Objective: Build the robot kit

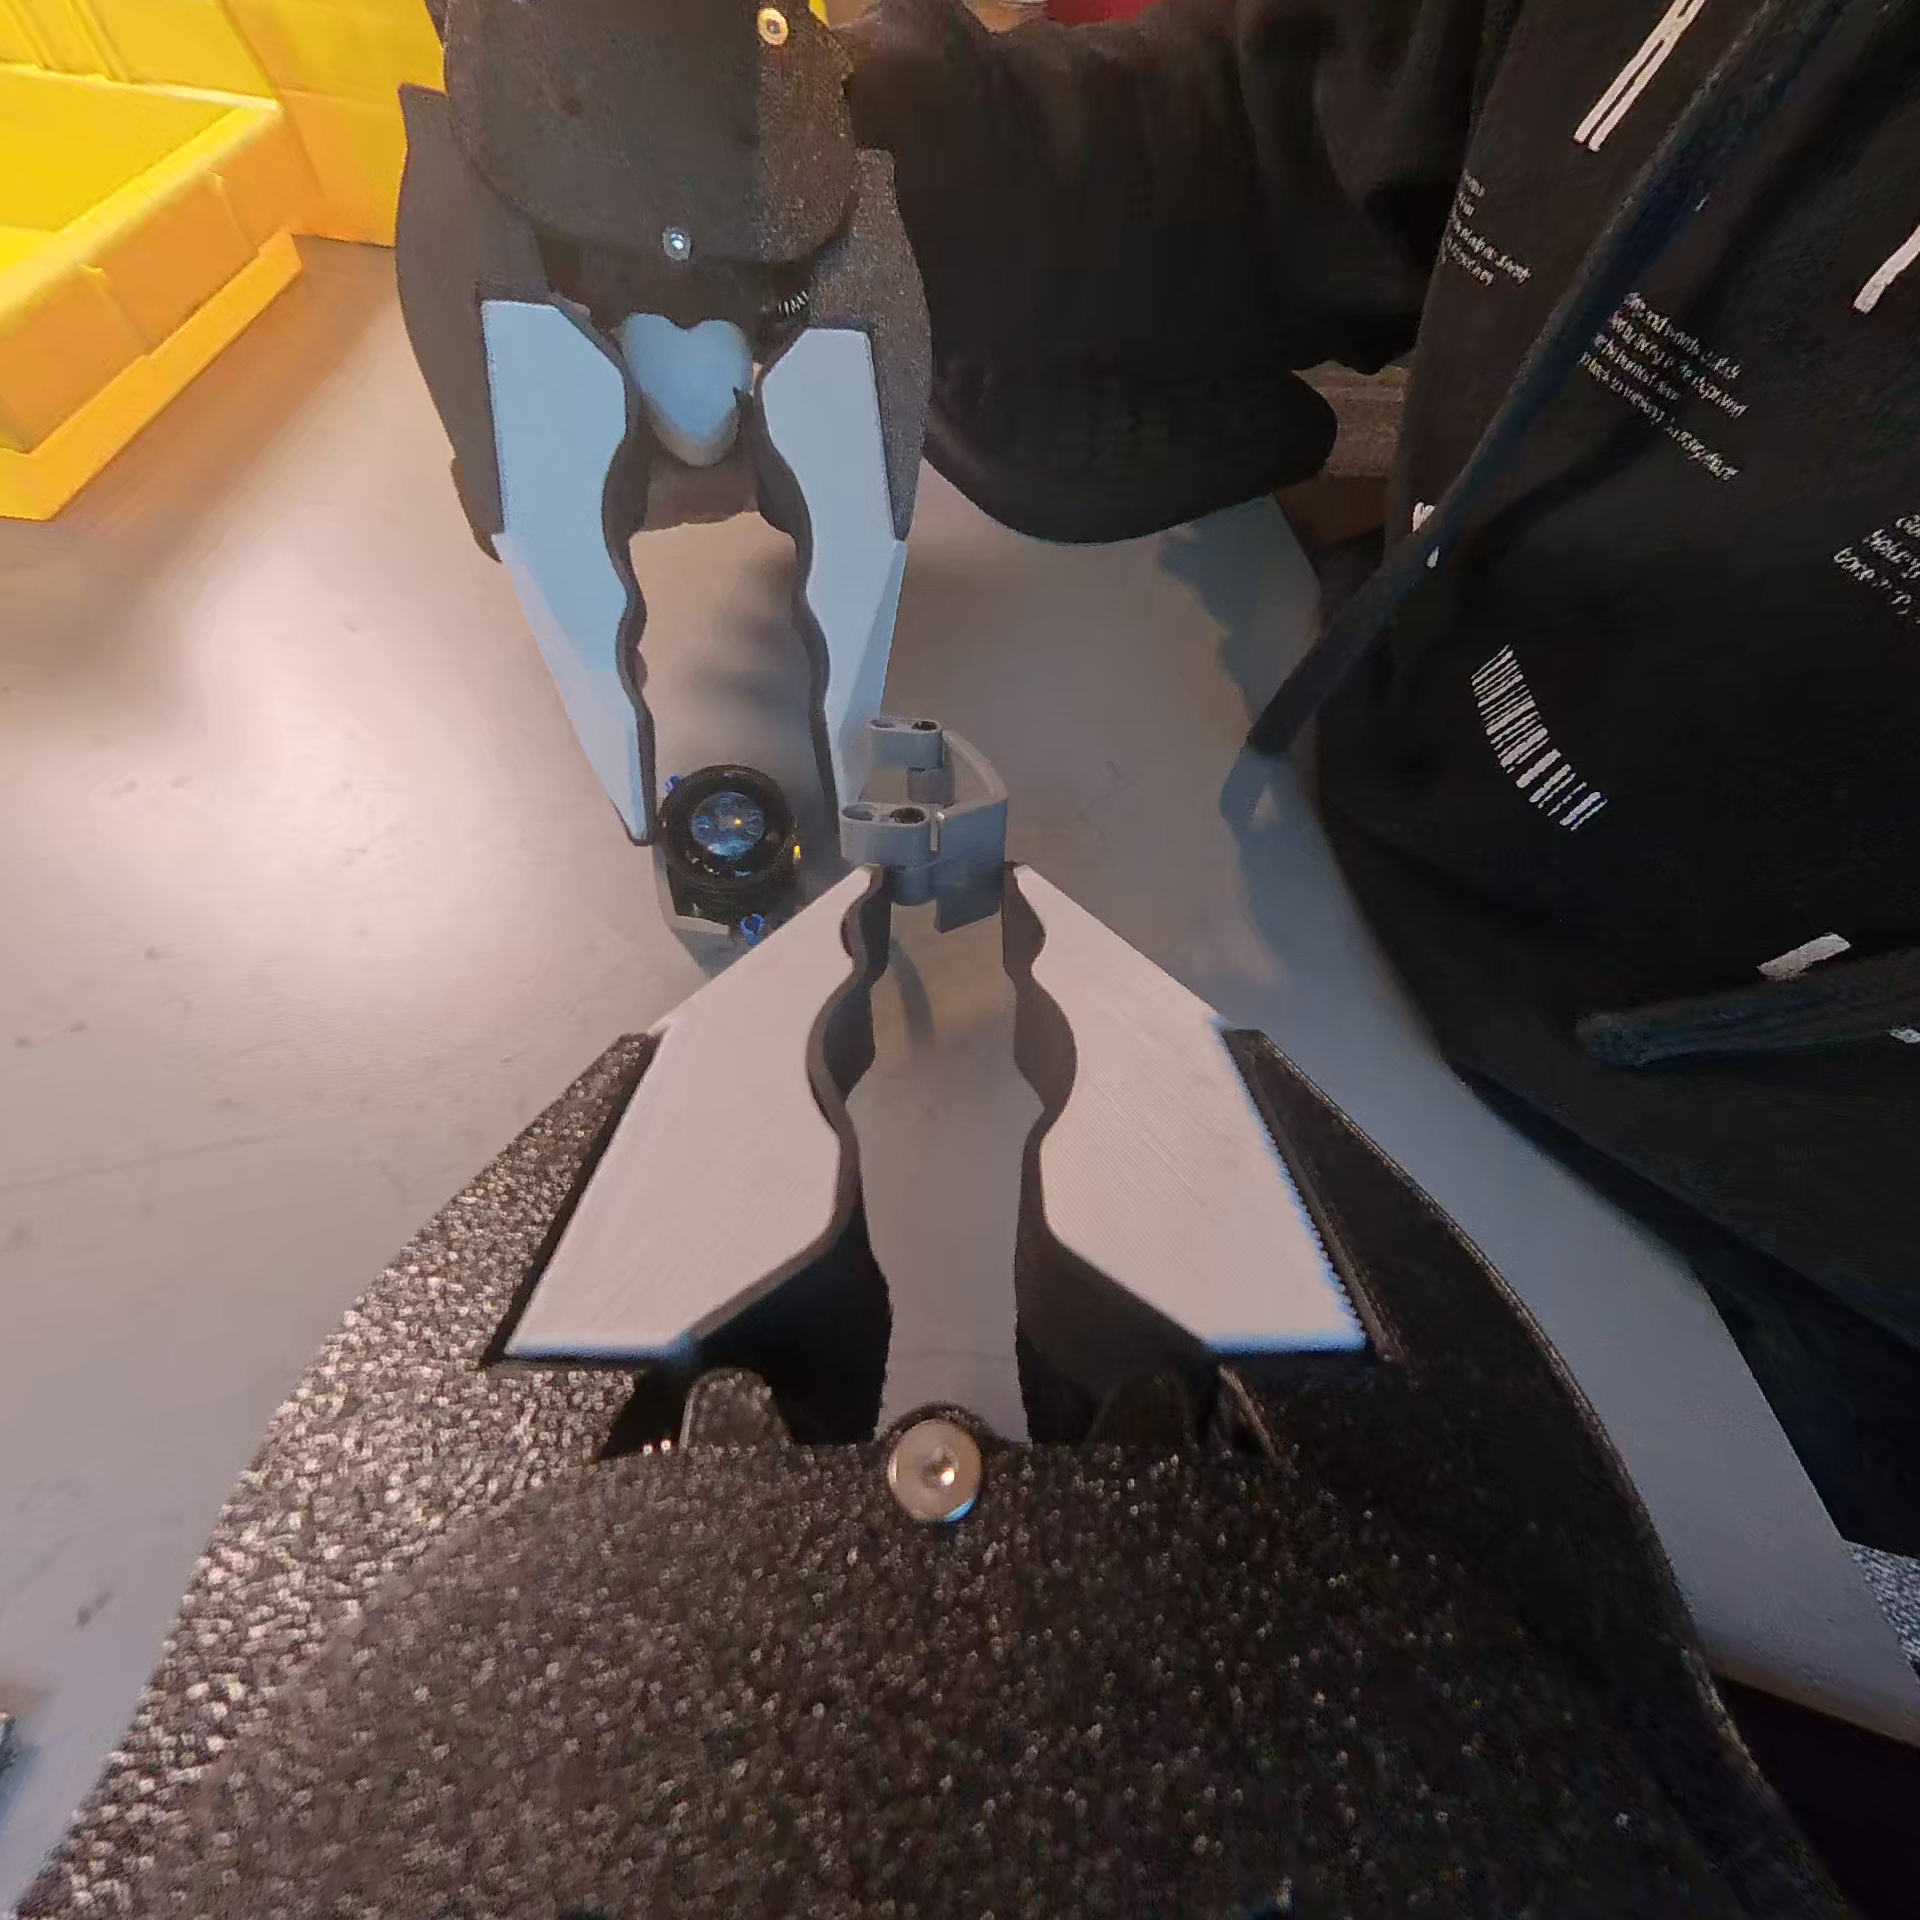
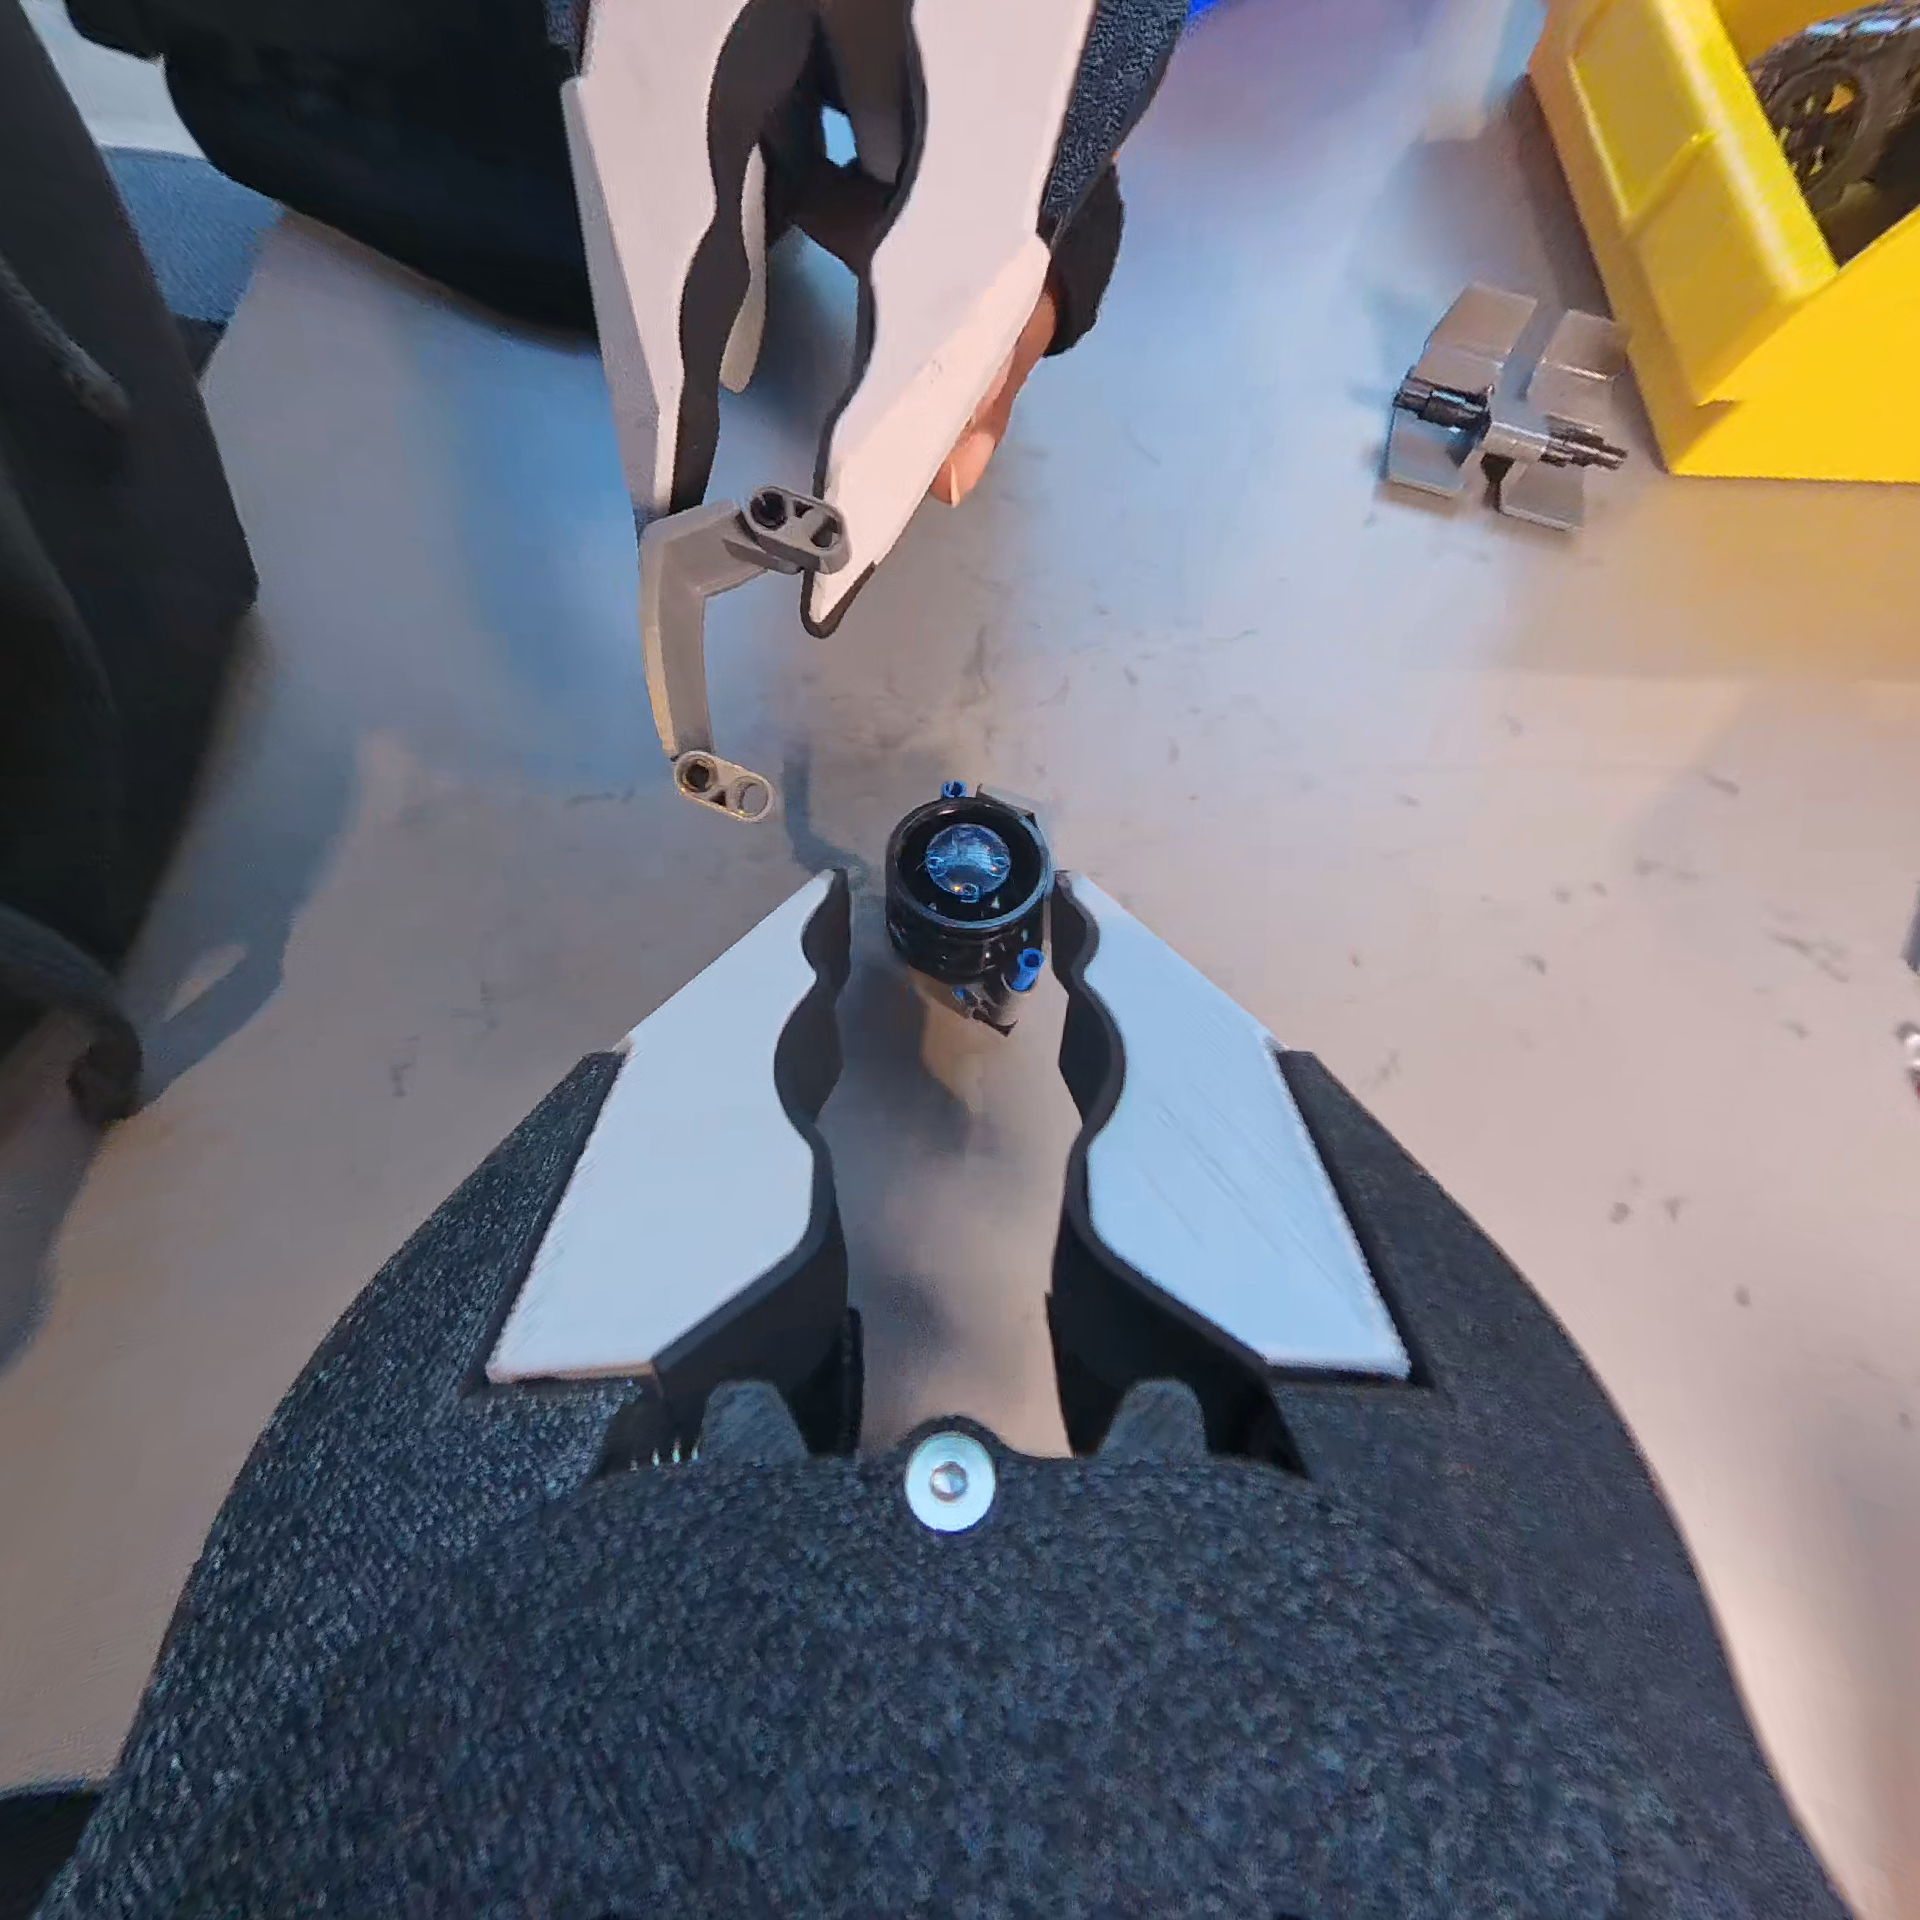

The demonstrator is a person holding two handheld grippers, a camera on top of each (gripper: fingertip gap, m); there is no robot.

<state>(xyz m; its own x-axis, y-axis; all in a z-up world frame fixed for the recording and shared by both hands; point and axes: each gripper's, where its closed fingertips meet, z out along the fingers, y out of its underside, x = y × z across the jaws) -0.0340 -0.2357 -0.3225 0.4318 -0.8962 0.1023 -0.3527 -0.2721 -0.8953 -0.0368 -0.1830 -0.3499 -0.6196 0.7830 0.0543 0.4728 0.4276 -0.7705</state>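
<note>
Left gripper [image 1: 940, 883]: narrow gap at the fingertips, closed on one end of a grey C-shaped plastic bracket with paired pin holes [image 1: 925, 805]; same bracket in the right wrist view [image 2: 717, 623] hangs from the fingertips, its free end lifted off the table and just left of the lens part.

Right gripper [image 2: 951, 899]: fingers set at a moderate width, flanking a black cylindrical plastic part with a clear blue-tinted lens and small blue pins [image 2: 964, 894]; whether the pads actually press its sides cannot be told. In the left wrist view the same part [image 1: 727, 842] sits at the tips of the far gripper, just left of the bracket, close but apart.

Grey scuffed tabletop [image 2: 1351, 831]: open room to the right and near side of the lens part. Far right: grey two-block assembly on a black axle [image 2: 1496, 416], well apart, lying beside a yellow plastic bin [image 2: 1683, 239] at the frame edge. Left of the grippers in the left wrist view: further yellow bins [image 1: 135, 270] at the far left. Right: black printed garment [image 1: 1662, 520] over the table edge, bounding the room there
</note>
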